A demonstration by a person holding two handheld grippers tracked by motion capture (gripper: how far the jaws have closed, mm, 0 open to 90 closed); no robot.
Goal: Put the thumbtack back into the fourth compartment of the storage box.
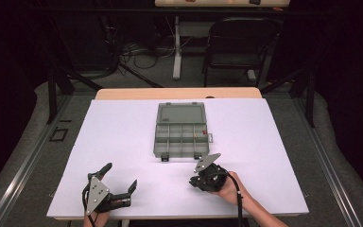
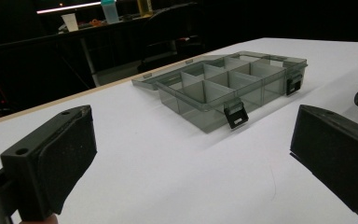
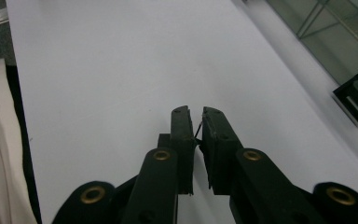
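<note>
- Resting low on the white table, left gripper near the front-left edge, jaws spread wide, nothing between them; in the left gripper view both pads sit far apart over bare sheet
- right gripper jaws nearly closed, just a thin slit between the pads; a thin dark wire-like sliver shows in the slit, can't tell what it is
- right gripper in the high view sits front of centre-right, just near the box's front edge, held by a hand
- compartment box mid-table, grey translucent, lid open and lying flat toward the far side, two black latches hanging on the front wall
- small reddish bit in a right-hand compartment, too small to tell
- box is ahead of both grippers, apart from them, nothing between
- white sheet covers a wooden tabletop, wood strip visible at far edge
- dark room behind, black chair, cables on floor, another table further back
</note>
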